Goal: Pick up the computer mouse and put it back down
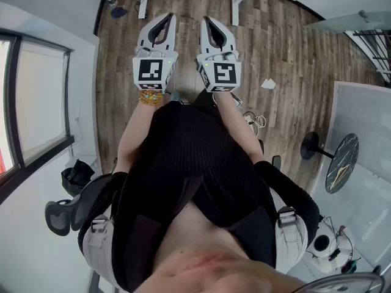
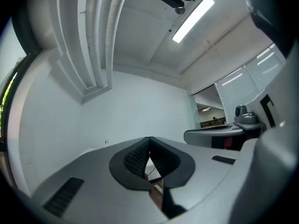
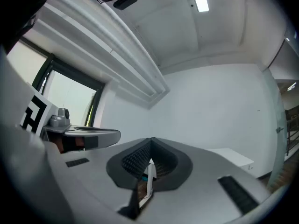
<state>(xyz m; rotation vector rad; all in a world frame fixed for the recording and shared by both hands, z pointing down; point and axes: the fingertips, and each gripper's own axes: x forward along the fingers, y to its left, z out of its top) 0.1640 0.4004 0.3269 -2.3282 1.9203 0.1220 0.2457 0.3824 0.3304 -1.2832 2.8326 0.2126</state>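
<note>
The left hand-held gripper (image 1: 162,22) and the right hand-held gripper (image 1: 209,24) are held level, side by side, each closed tip to tip on nothing. Beneath them only wooden floor (image 1: 287,60) is seen; the computer mouse is shown in no view. It is presumably light, rigid and smooth-shelled, and best taken across its flanks.

An office — black swivel chair (image 1: 61,215) on plank floor (image 1: 293,54), tall window (image 1: 36,102) just beyond the chair, white desk legs (image 1: 234,8) well apart from it, strip light (image 2: 192,18) overhead.
</note>
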